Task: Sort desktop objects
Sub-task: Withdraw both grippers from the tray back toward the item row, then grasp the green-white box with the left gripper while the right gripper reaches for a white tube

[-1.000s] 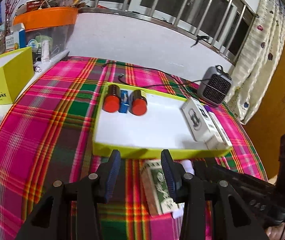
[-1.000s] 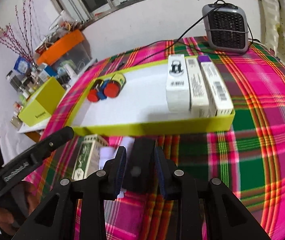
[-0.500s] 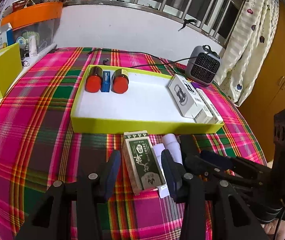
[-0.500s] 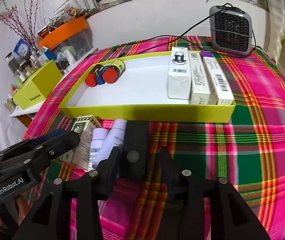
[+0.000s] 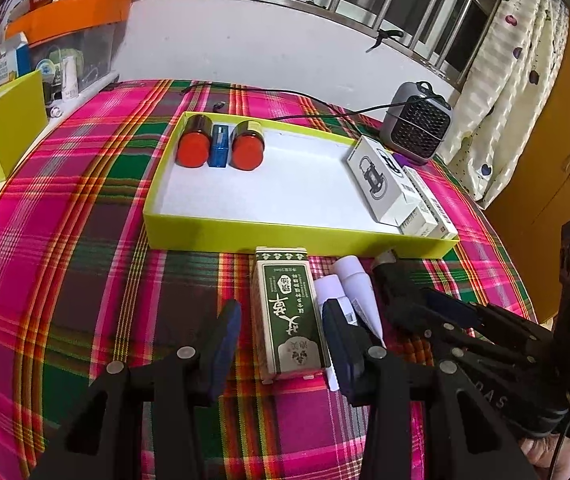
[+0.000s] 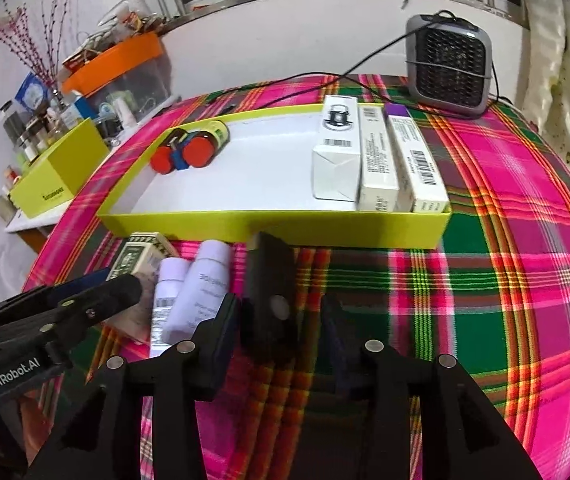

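**Desk:** What do your two wrist cameras show over the plaid tablecloth (image 5: 65, 240)?

**Operator:** My landmark is the yellow-green tray (image 5: 293, 236). Just in front of its near wall lie four loose items side by side: a green carton (image 5: 289, 312), two white tubes (image 6: 189, 292) and a black rectangular block (image 6: 273, 284). I hold the left gripper (image 5: 281, 340) low over the carton with its fingers spread; the carton lies between them, and I see no contact on the left finger's side. The right finger's pad sits against the nearest white tube, though I cannot tell if it presses.

**Desk:** And your other hand?

**Operator:** The right gripper (image 6: 281, 332) is parted too, straddling the near end of the black block, which points toward the tray wall. There is a clear gap on the right; on the left I cannot tell whether pad and block touch.

**Desk:** What is already inside the tray?

**Operator:** At its far left corner, two red-capped jars (image 5: 193, 148) lie on their sides with a small blue box (image 5: 219, 148) between them. Along its right wall three long cartons (image 6: 377, 160) lie flat, packed together, the innermost one white with a car drawn on it.

**Desk:** Beyond the tray?

**Operator:** A grey fan heater (image 6: 449, 64) stands behind its far right corner, cord trailing along the back. A second yellow box (image 5: 1, 136) sits well off to the tray's left.
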